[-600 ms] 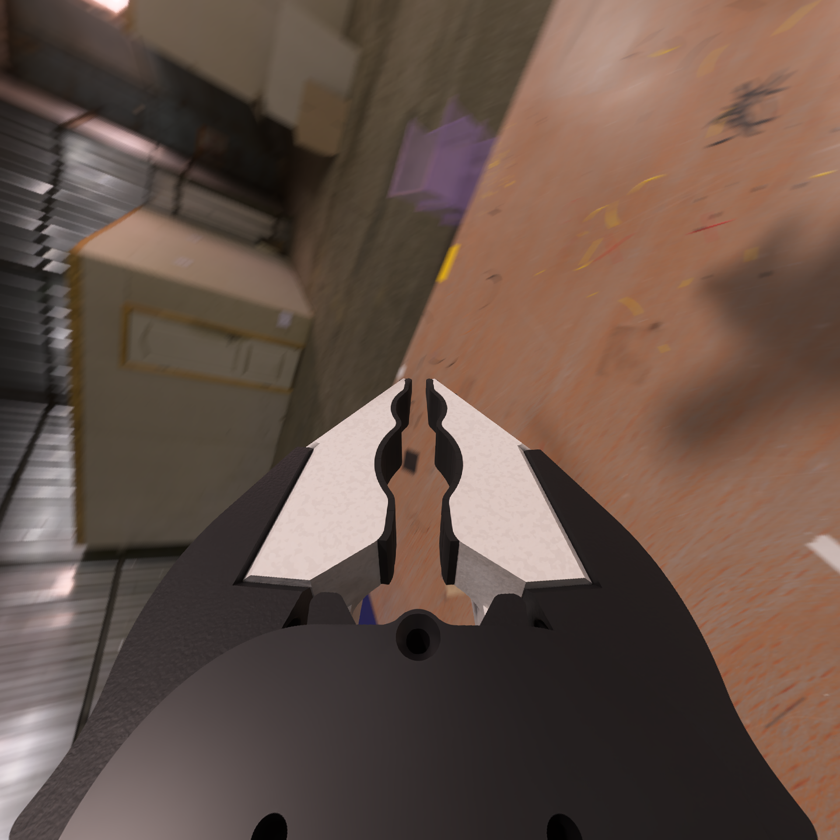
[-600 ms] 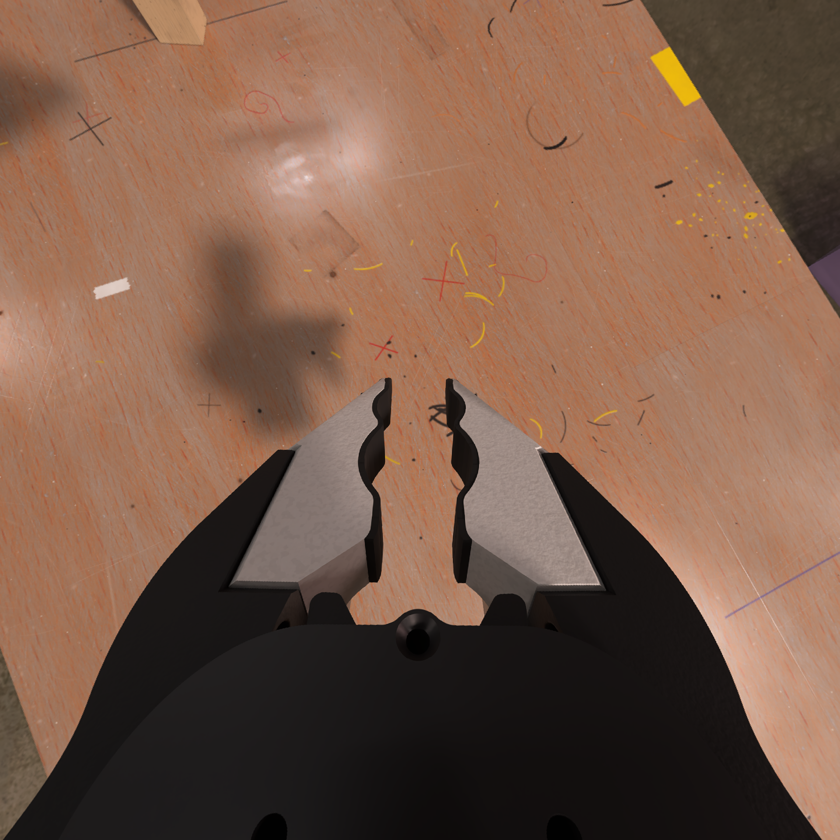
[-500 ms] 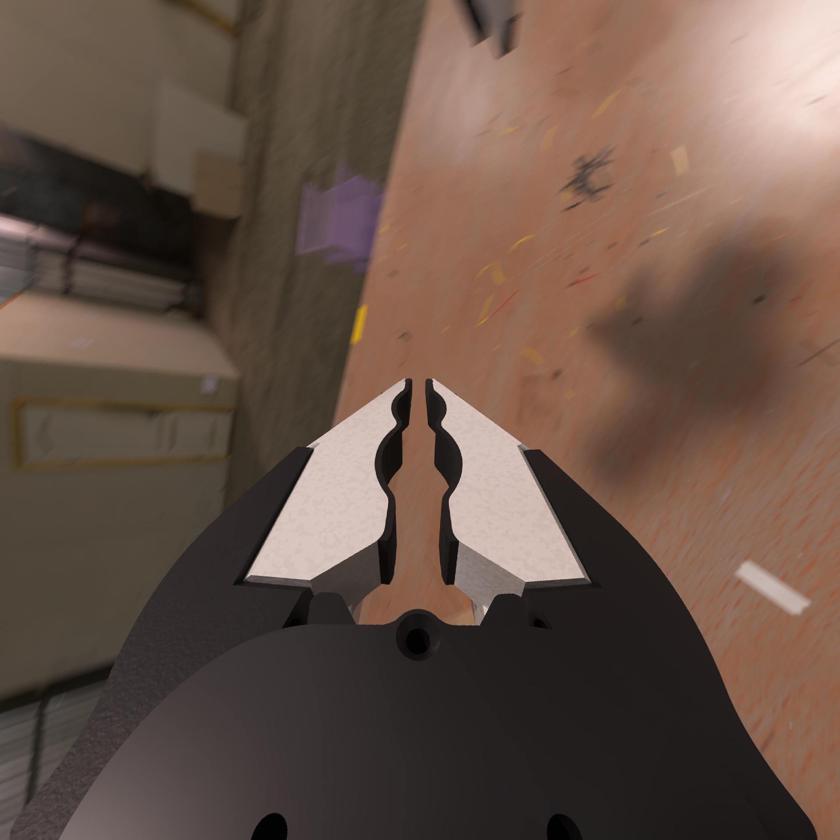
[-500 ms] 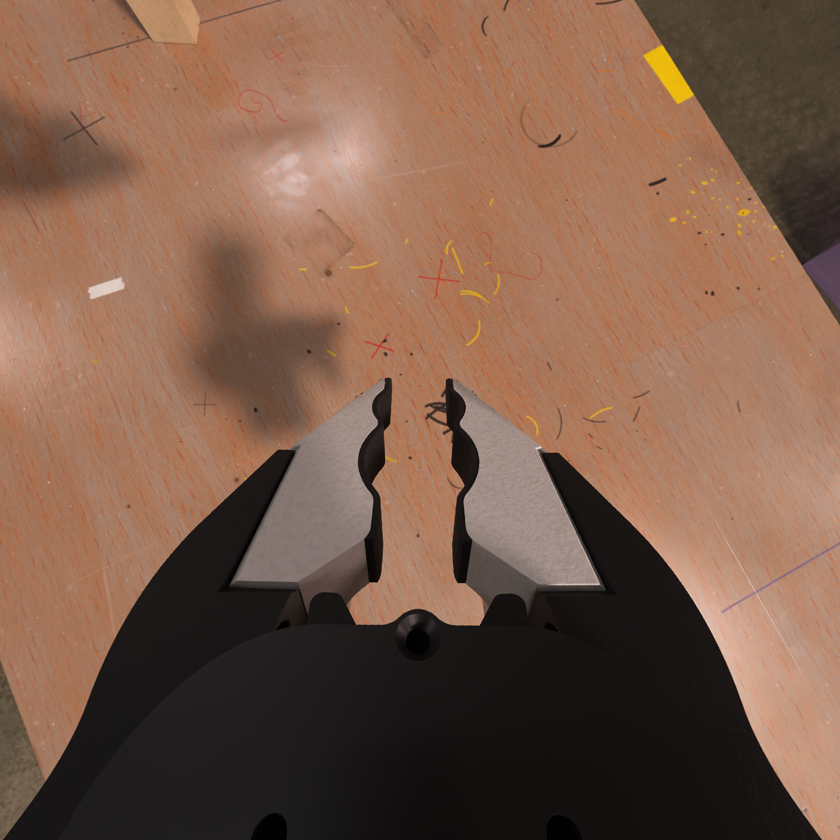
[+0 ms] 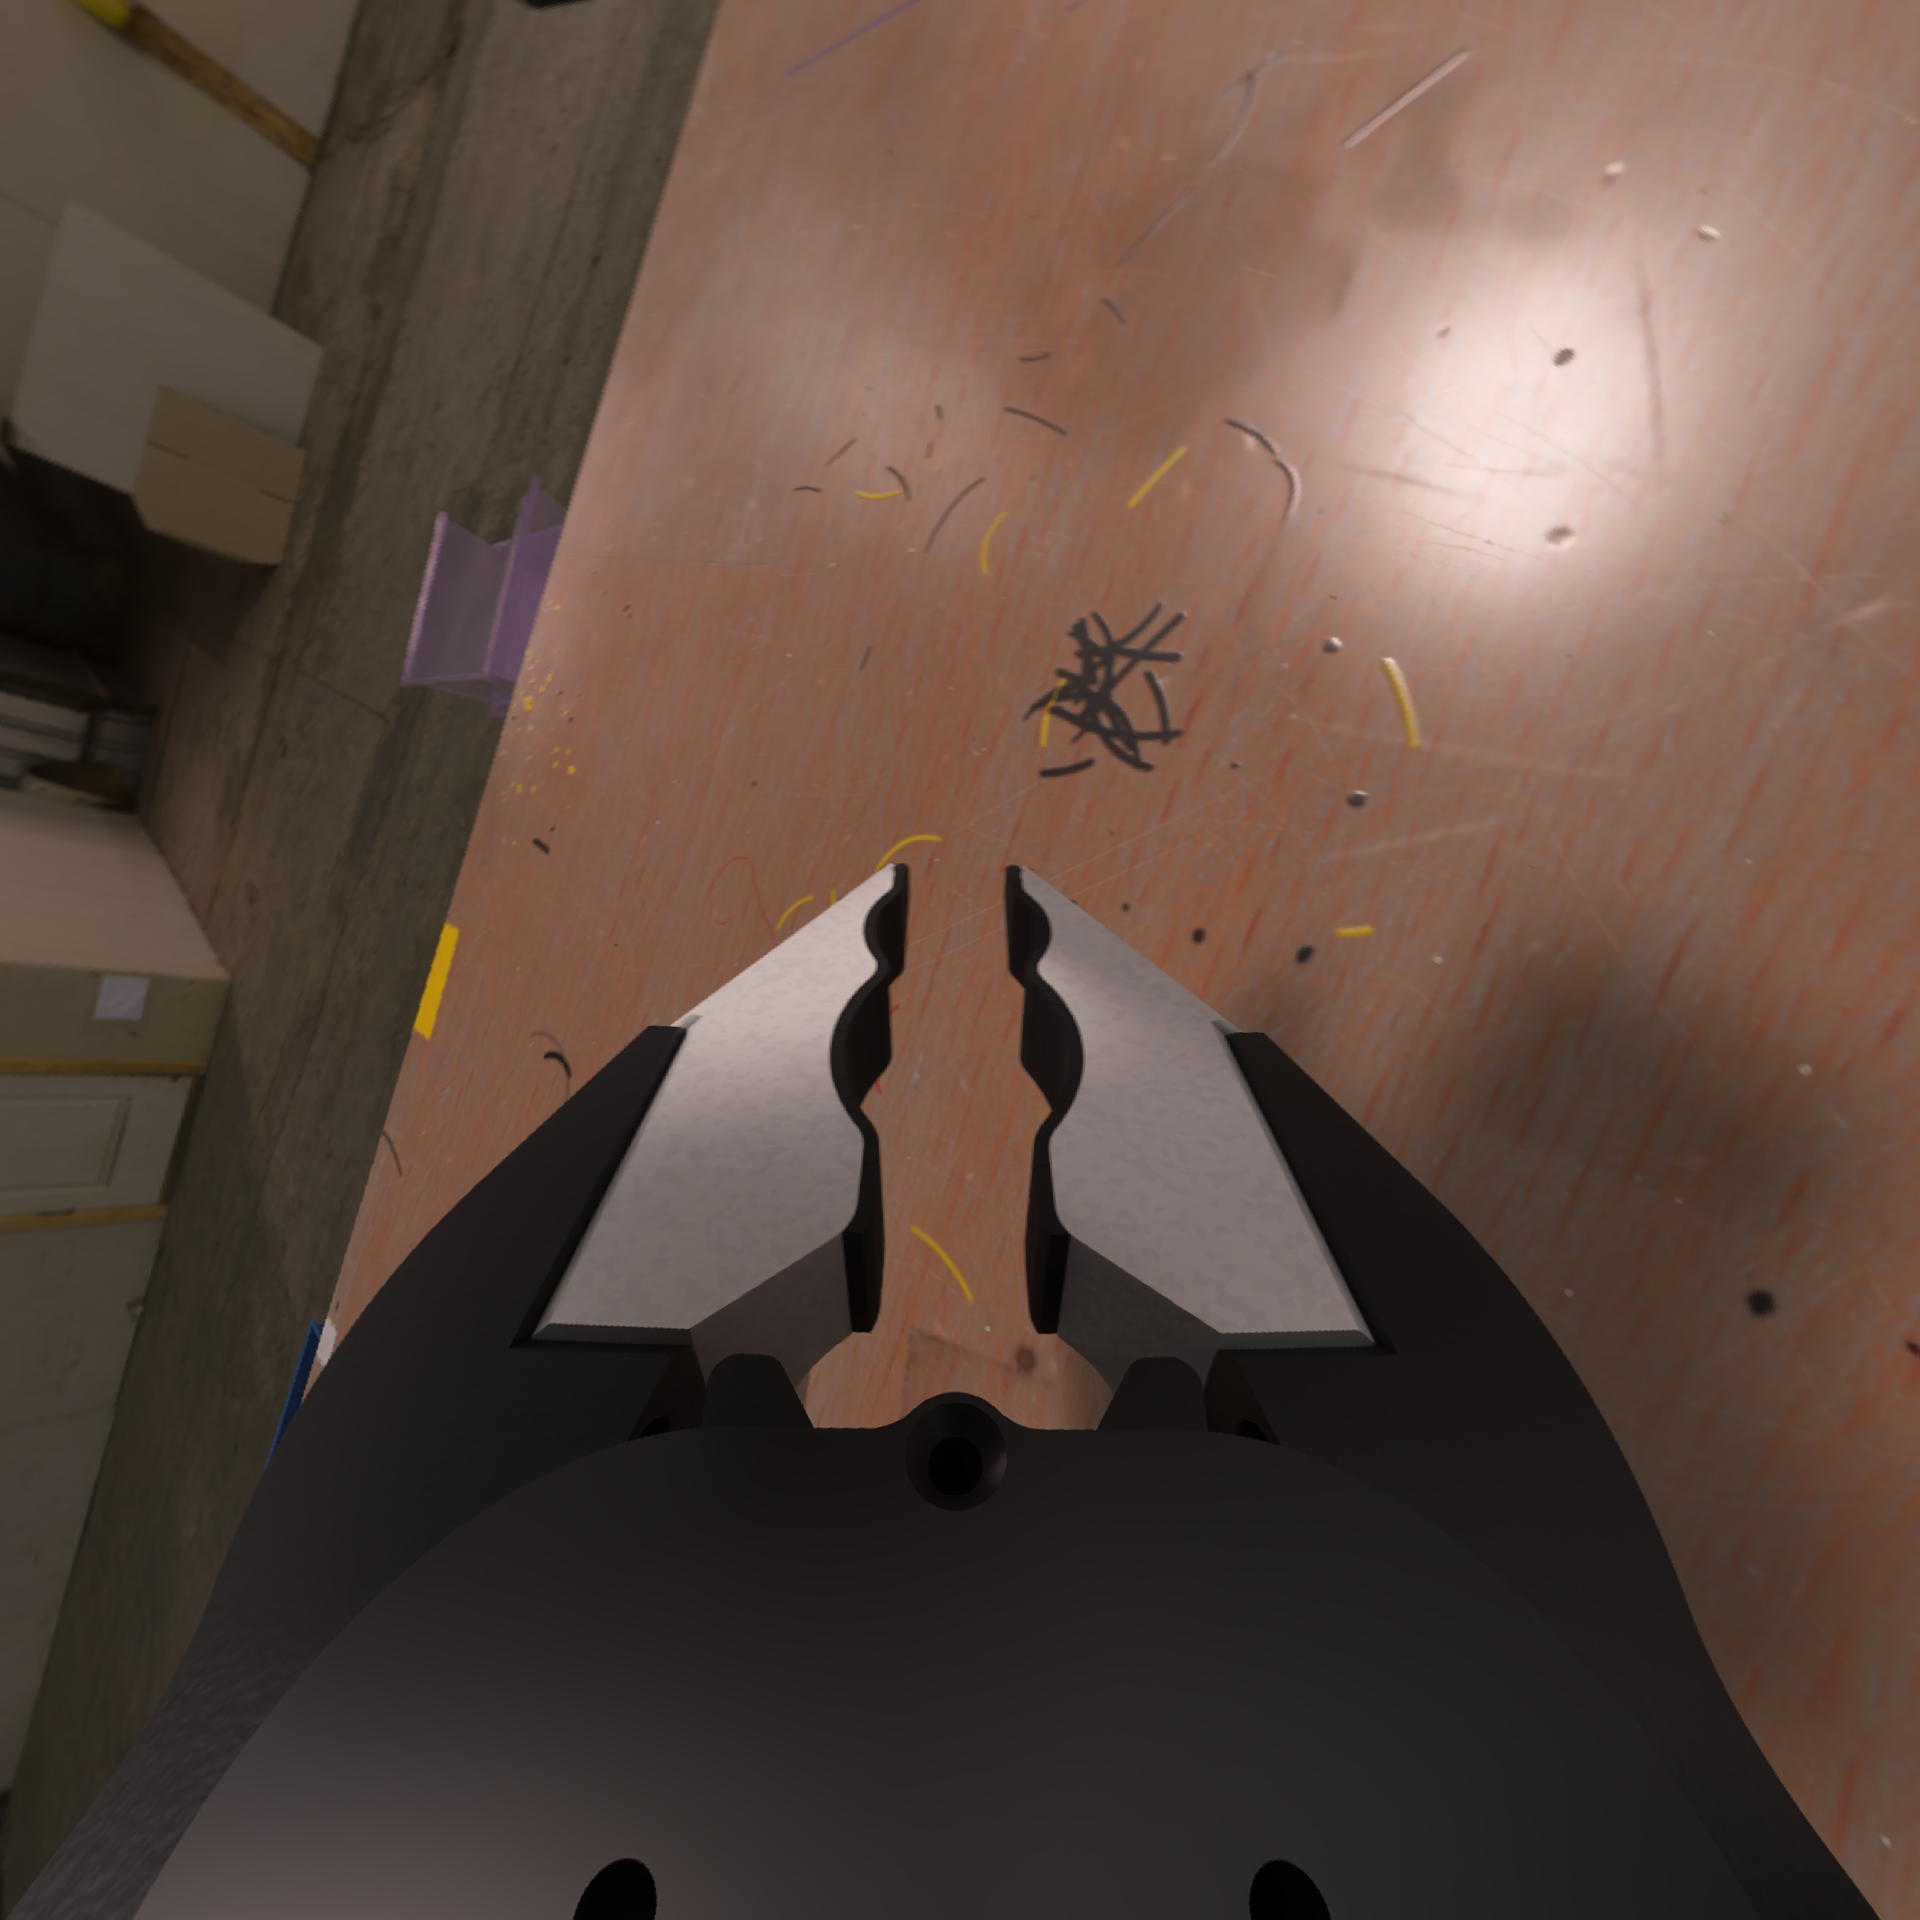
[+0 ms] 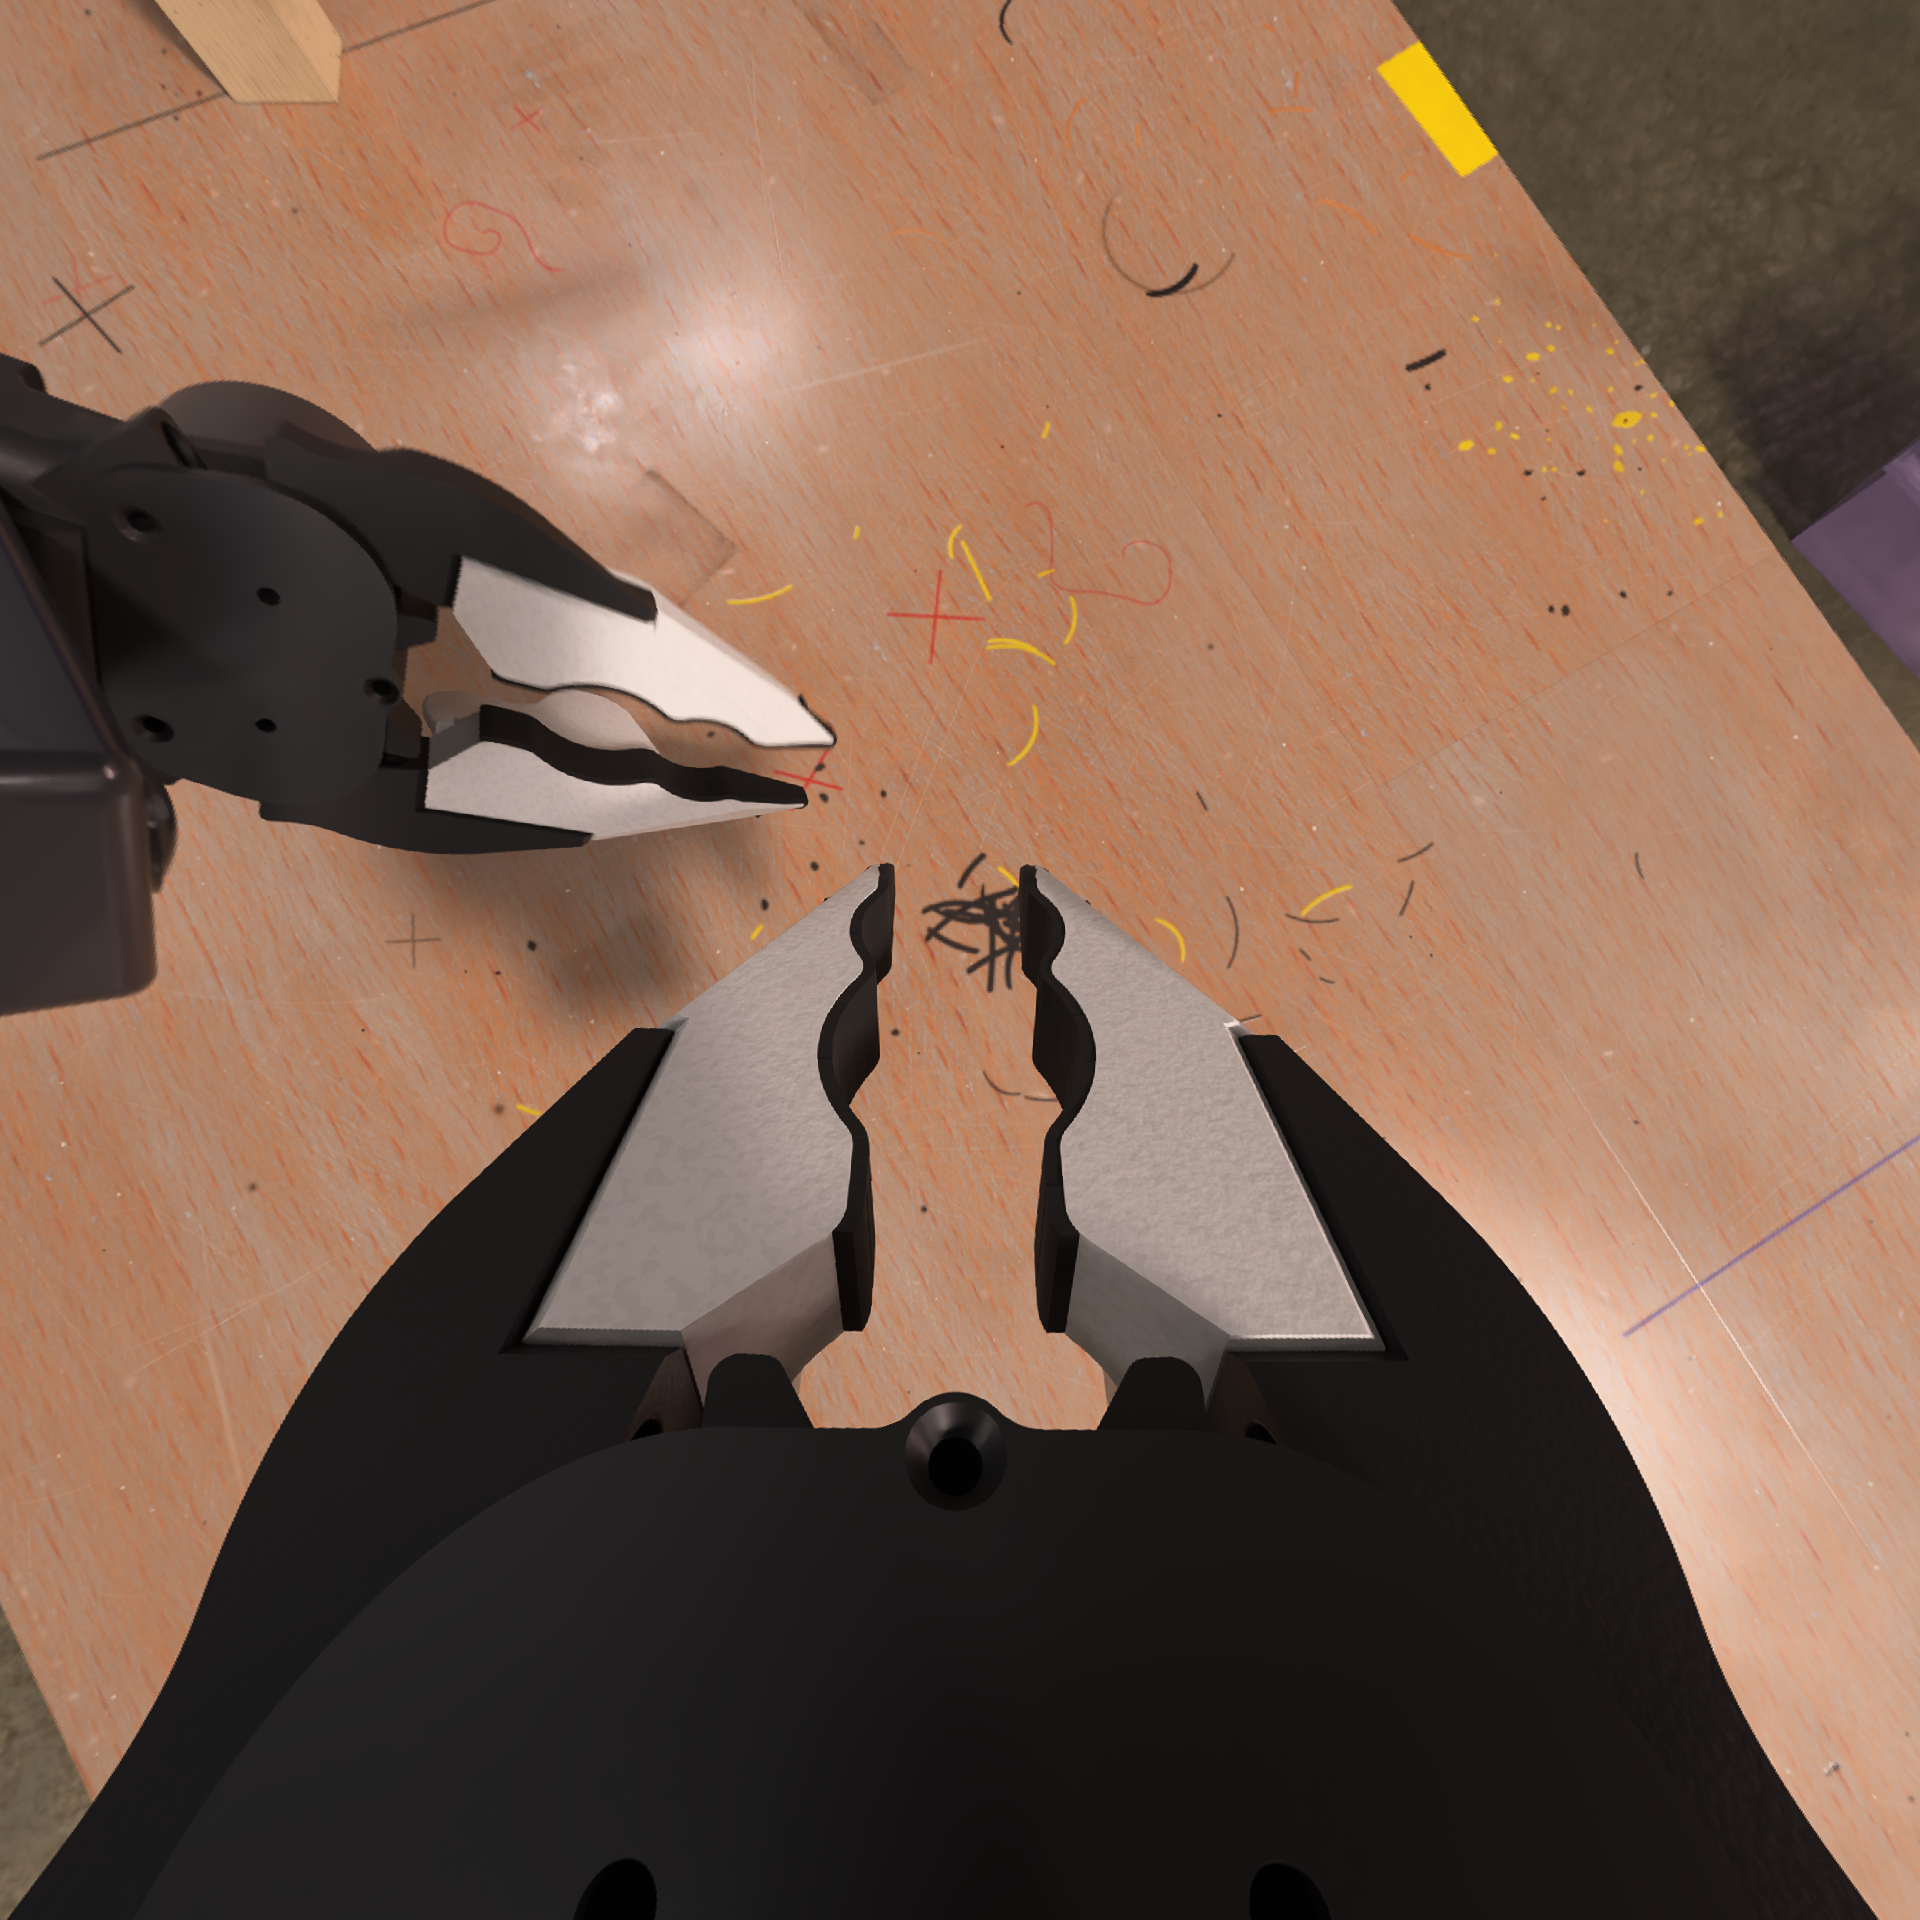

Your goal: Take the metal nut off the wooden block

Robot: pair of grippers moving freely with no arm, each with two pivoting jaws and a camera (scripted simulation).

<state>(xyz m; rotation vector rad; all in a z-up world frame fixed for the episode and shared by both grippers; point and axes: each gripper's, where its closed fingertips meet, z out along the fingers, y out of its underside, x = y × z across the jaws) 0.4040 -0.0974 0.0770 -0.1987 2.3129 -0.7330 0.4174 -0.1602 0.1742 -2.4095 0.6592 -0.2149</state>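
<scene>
Both grippers empty over the scribble, far from the block

The left gripper (image 6: 816, 764) and right gripper (image 6: 956, 883) hover, fingers apart, beside the black scribble (image 6: 977, 925). The wooden block (image 6: 265, 47) sits well beyond it; no nut shows. Risk: the grippers collide.

text: none legible | marks: drawn crosses, scribbles | on: wooden tabletop (image 6: 1351, 727)

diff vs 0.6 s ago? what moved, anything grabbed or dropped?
The left gripper swung across the table into the right wrist view, from the left, tips now near the black scribble. Its jaws opened wider; nothing taken or released. The right gripper barely shifted, open and empty as before. The wooden block remains at the top-left edge; no nut visible.
</scene>
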